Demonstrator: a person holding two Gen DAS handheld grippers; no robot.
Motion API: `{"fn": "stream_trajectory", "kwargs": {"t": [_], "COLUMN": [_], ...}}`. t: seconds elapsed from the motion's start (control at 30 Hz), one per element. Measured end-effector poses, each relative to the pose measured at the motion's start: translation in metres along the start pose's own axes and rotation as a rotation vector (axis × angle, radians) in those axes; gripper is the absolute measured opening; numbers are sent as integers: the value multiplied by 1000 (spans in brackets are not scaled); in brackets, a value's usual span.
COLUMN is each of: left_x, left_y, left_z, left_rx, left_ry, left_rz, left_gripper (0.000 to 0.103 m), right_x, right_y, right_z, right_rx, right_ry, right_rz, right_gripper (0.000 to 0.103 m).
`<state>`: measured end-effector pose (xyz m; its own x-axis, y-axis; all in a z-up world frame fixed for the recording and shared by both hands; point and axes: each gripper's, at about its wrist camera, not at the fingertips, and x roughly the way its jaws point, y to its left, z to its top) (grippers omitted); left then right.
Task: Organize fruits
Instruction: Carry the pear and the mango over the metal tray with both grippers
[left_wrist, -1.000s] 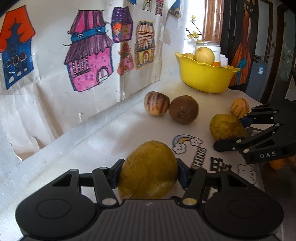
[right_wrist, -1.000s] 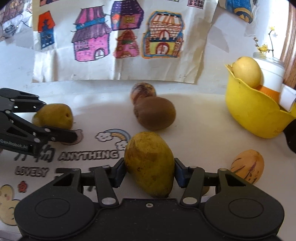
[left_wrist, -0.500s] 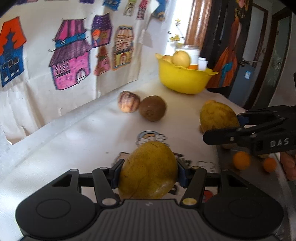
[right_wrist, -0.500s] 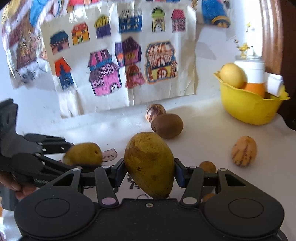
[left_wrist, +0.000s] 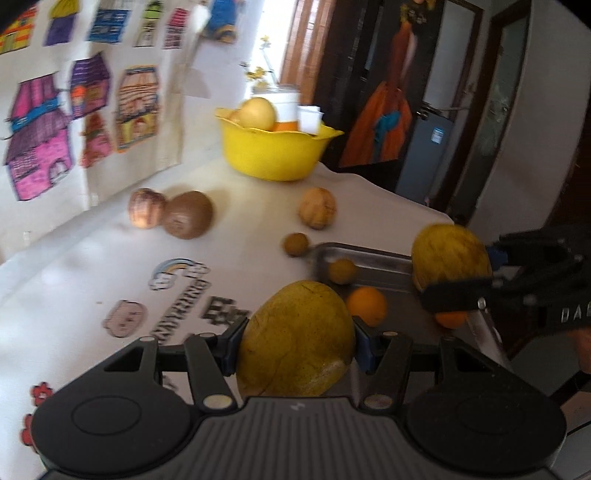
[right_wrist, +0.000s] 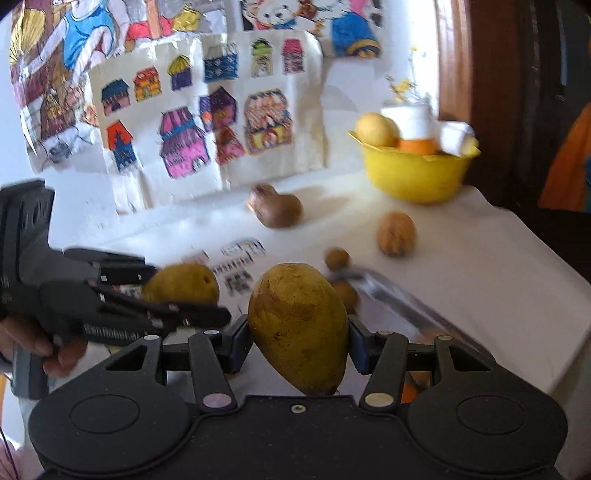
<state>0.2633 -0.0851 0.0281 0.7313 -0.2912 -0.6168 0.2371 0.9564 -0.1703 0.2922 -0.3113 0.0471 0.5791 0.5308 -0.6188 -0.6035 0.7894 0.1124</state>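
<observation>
Fruits ride in both tongs — left tongs (left_wrist: 297, 341) clamp a round mango (left_wrist: 295, 338), right tongs (right_wrist: 299, 338) pinch a longer mango (right_wrist: 299, 325) — held off the counter (left_wrist: 92, 266), probably bound for the metal tray (left_wrist: 373, 258).

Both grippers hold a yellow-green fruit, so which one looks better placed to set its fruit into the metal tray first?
Right, probably. In the left wrist view the right gripper already holds its fruit at the metal tray, above the far rim. The left gripper and its fruit look short of the tray's near edge.
</observation>
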Motion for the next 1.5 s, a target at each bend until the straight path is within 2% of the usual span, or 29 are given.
{"fn": "stream_trajectory", "kwargs": {"t": [0.23,0.47,0.8,1.3,1.5], "left_x": [13,28,48,61,65], "left_y": [-28,-40,-43,-44,-42], "left_z": [-4,-7,-2,7,4], "left_rx": [46,40,40,58,42], "left_ry": [36,80,96,35,53], "left_rz": [-28,-70,-65,-88,-85], "left_gripper": [62,62,62,62,62], "right_x": [-12,-11,-3,12,13], "right_y": [-21,-25,-16,-9,-10], "right_z": [-47,-72,-77,-78,-78], "right_rx": [21,9,-99,-239,-231], "right_ry": [13,40,31,-9,-11], "right_rz": [-50,-30,-86,-177,-174], "right_gripper": [55,55,55,55,55]}}
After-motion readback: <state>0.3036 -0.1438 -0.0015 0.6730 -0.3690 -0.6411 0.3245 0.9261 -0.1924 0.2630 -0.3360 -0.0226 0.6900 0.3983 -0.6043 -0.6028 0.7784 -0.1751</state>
